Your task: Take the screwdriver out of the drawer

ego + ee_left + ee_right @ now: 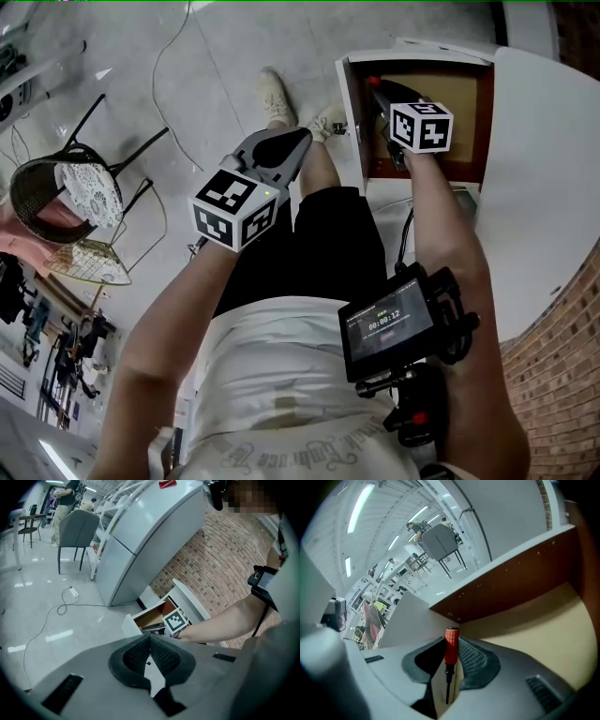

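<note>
The right hand-held gripper (452, 641) is inside the drawer (467, 98) and pinches the screwdriver (451, 654) between its jaws; its long axis runs along the jaws, red handle toward the tips, shaft toward the gripper body; the left hand-held gripper (150, 641) is pressed together, empty.

Item 1: screwdriver (450, 660). Red ribbed handle, thin dark metal shaft. Clamped by the handle between the 2 jaws of the right gripper (451, 654). The handle end points away from the gripper's camera towards the drawer's far wall, and the shaft runs back between the jaws. It sits inside the drawer, above the floor, at the left side.

Item 2: drawer (352, 122). Pulled open. White outer panel, dark brown inner walls (525, 573), pale tan floor. It lies far right in the head view, next to a white rounded surface.
</note>
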Tool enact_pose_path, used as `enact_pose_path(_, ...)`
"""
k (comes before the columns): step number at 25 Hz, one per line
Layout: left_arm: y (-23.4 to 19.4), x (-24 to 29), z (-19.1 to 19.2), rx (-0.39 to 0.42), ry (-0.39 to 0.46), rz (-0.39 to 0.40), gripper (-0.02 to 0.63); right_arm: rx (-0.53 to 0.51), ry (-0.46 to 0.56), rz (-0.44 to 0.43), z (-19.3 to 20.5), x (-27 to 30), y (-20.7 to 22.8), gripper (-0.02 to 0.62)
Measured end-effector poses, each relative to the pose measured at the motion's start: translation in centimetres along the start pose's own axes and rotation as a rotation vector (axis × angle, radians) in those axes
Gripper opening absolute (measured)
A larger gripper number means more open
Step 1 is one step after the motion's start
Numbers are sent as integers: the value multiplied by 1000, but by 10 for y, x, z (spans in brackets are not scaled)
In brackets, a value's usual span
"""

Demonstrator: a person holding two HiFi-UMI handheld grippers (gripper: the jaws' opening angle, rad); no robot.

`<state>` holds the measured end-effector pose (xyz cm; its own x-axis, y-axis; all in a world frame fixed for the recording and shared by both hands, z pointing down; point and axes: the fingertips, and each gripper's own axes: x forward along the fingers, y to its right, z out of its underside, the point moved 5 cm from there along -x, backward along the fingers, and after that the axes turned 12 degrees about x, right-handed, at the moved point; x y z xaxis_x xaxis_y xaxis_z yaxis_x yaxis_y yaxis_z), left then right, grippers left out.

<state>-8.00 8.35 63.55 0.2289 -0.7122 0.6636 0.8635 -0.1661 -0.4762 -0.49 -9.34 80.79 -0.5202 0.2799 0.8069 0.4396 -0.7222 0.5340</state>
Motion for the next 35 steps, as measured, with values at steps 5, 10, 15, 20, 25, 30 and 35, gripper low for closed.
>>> enact_pose_path(5,12,-2,-15,41,-9,13,20,-57,44,31,0,-27,-7,103)
enact_pose_path(10,14,-8,-28,75,-14,14,20,-49,80,48,-1,-45,-12,103)
enact_pose_path(15,23,-9,-43,99,-5,7,20,-62,92,46,2,-63,-16,103)
enact_pose_path(20,50,-27,-71,112,15,14,20,-59,112,54,-3,-107,-31,103)
enact_pose_path(25,83,-51,-99,134,38,11,20,-70,157,52,-14,-161,-52,103)
enact_pose_path(30,69,-44,-90,171,37,3,20,-62,190,44,-8,-149,-50,103)
enact_pose_path(35,64,-46,-89,186,38,-8,20,-47,221,33,-5,-150,-61,103)
